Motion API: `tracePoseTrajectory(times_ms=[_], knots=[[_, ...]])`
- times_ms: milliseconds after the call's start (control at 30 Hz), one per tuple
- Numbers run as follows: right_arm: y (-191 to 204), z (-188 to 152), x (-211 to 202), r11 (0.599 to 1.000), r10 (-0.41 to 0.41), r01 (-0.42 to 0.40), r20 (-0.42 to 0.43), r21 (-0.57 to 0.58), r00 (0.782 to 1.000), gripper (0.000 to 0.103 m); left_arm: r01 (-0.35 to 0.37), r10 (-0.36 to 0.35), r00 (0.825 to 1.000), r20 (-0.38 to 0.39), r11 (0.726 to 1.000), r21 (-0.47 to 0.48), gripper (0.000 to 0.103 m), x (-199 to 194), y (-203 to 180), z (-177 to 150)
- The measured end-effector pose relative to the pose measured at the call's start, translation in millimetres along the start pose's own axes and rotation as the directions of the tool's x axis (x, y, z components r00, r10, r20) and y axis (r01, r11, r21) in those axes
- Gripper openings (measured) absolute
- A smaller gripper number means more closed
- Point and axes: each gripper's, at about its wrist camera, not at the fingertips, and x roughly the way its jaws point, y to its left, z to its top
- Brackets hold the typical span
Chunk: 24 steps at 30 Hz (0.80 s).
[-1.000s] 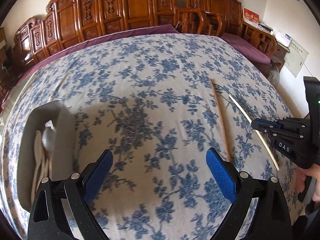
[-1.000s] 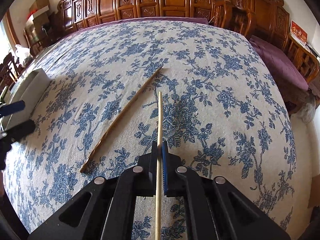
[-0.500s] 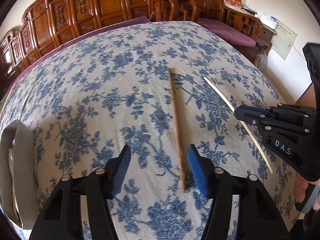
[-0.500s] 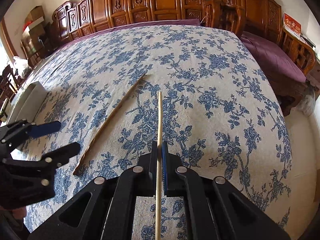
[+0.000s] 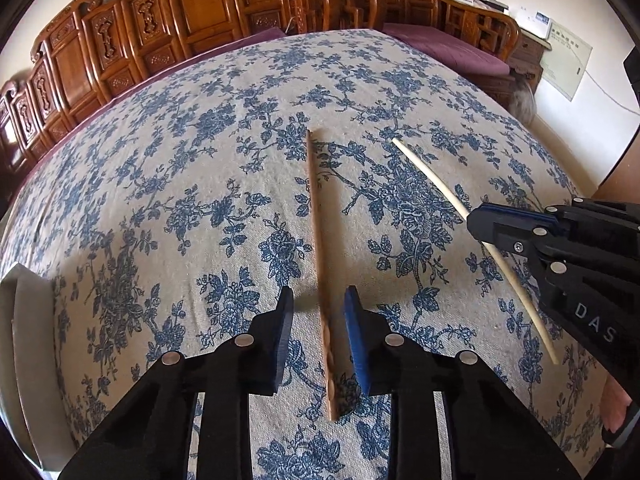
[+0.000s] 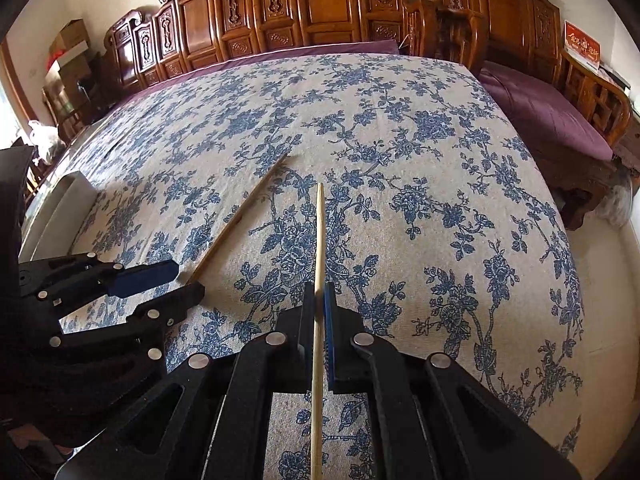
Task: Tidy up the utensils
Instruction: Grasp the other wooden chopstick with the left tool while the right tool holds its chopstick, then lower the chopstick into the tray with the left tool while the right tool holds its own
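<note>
The left gripper (image 5: 318,304) is closing around the brown chopstick (image 5: 316,216), which lies on the tablecloth (image 5: 180,208) with its pads not yet touching. The right gripper (image 6: 319,292) — marked "DAS" — is clamped on the pale chopstick (image 6: 319,232). A grey tray (image 6: 60,212) sits at the left edge. Behind stand carved wooden chairs (image 6: 320,4) and purple cushions (image 6: 548,112) — the wall papers are unreadable.
</note>
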Motion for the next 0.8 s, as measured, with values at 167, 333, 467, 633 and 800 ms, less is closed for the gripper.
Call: tracePoseTrajectory(times_ms=[167, 333, 467, 633, 800], knots=[[3, 0, 2, 1.0, 0.003, -0.003, -0.005, -0.005, 1.0, 0.006, 0.006, -0.006, 1.0, -0.009, 1.0, -0.003, 0.005, -1, 1, -2], [6, -1, 4, 1.0, 0.012, -0.012, -0.013, -0.005, 1.0, 0.005, 0.012, -0.012, 1.0, -0.014, 1.0, -0.012, 0.004, -8, 9, -8], [10, 0, 1, 0.999, 0.039, -0.039, -0.005, -0.001, 0.999, 0.005, 0.013, -0.013, 1.0, 0.005, 1.0, -0.015, 0.004, -24, 17, -12], [25, 2, -4, 0.998, 0.066, -0.066, 0.008, -0.02, 0.998, 0.005, 0.007, -0.006, 0.999, 0.038, 1.0, -0.023, 0.004, -46, 30, -16], [42, 1, -5, 0.996, 0.079, -0.078, 0.008, -0.042, 0.997, 0.005, -0.002, 0.006, 0.997, 0.074, 0.999, -0.047, 0.004, -71, 51, -21]])
